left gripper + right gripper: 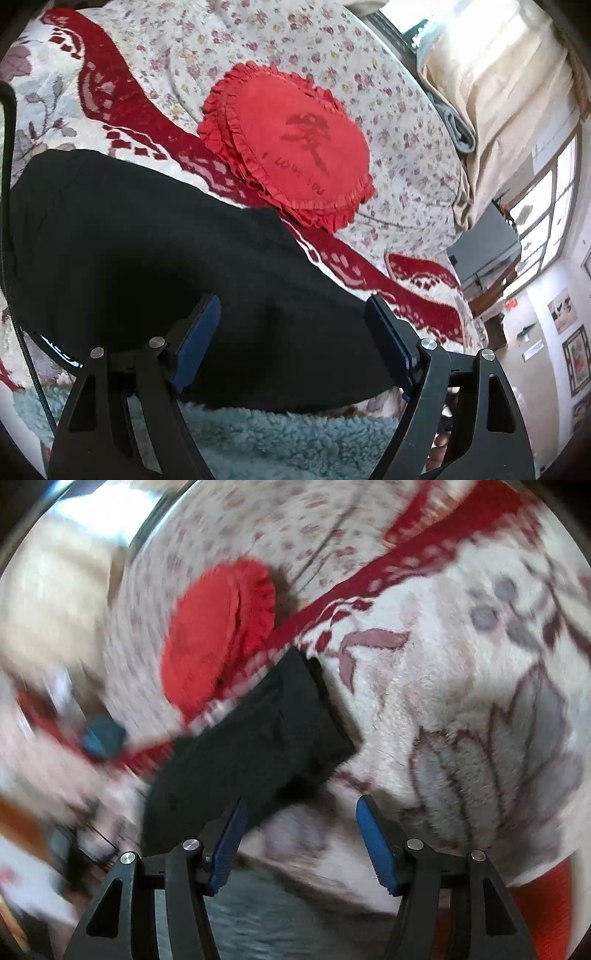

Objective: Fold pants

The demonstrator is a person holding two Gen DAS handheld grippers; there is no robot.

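Bed (122, 44), covered by a cream blanket with a red patterned band, bore the whole scene. Black pants (155, 243) lay on that blanket as a compact dark slab, apparently already doubled, near the bed's front edge and beside a red frilled cushion (291, 147). In the right wrist view the pants (258, 738) ran as a long rectangle from lower left to upper right, the long axis slanting away from the viewer; that view was smeared with blur.

Left gripper (291, 339) was the nearer tool: it hung directly over the near hem of the pants, tilted downward, jaws spread wide with dark cloth visible between the blue pads (199, 339) but no pad pressing on it. Right gripper (299, 842) stood just off the pants' near end, the garment lying ahead and to its left; it too pointed downward with jaws wide apart and nothing held, only blanket between them.

The coming fold would likely start from the left.
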